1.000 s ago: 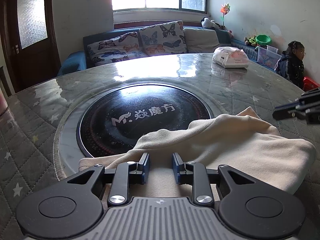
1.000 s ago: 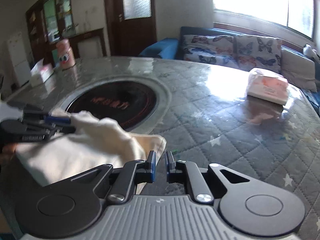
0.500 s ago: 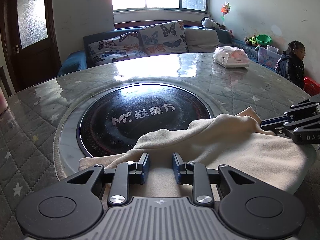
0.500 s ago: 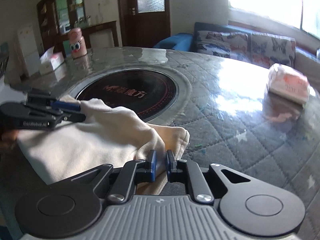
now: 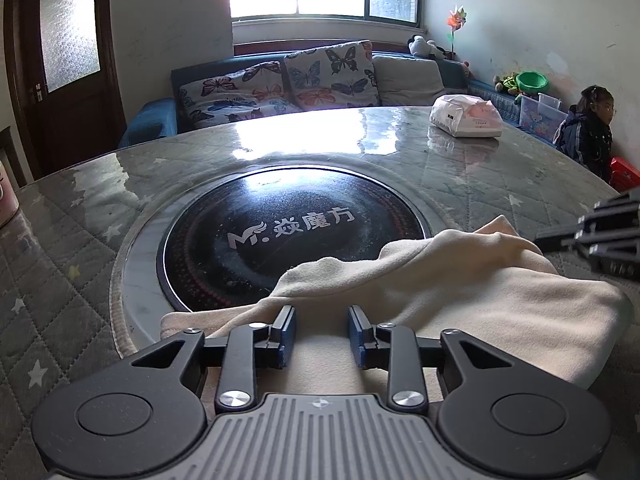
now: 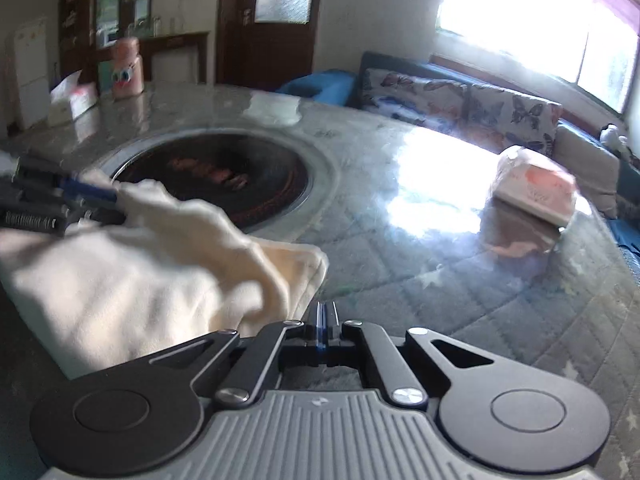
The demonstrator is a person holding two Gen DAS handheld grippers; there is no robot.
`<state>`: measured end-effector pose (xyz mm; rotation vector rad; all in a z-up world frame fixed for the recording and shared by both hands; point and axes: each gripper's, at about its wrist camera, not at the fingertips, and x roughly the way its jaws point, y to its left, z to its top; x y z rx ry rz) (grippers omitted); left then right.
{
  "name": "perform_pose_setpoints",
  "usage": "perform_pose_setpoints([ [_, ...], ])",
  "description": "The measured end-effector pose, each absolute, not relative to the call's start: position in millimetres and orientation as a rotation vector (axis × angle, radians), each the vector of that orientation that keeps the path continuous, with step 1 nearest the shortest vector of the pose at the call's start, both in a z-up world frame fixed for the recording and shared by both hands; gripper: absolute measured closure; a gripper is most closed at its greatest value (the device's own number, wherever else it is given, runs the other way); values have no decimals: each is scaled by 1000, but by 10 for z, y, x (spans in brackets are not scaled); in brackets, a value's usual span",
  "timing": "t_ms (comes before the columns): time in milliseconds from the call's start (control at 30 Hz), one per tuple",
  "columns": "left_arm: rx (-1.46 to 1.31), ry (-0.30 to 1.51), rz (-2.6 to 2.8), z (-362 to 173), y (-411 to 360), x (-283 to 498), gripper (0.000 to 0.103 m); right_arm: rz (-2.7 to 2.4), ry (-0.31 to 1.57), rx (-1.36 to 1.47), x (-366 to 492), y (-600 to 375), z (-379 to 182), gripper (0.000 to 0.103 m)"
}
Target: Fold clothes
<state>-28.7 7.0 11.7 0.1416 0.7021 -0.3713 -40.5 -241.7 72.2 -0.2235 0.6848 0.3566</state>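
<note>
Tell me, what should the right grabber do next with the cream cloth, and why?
Probably open up and slide onto the cloth's near corner. The right gripper is shut, and the cream cloth seems to end just beside its pads, so it likely holds nothing. The left gripper, its jaws just opening, hangs open over the cloth.

clear: quilted table top (image 6: 460, 280) right of the cream garment (image 5: 460, 300) lies bare up to the tissue pack (image 6: 534, 188) | clear: black round hob (image 5: 292, 236) bare on its far half | blocked: garment heaped over hob's near edge | left edge: pink bottle (image 6: 127, 70), box (image 6: 74, 98)
</note>
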Motion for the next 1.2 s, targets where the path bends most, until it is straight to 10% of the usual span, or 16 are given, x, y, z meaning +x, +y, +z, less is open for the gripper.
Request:
perform_pose_setpoints([
  [1200, 88, 678, -390, 281, 69, -364, 68, 584, 675, -236, -938, -2196, 884, 97],
])
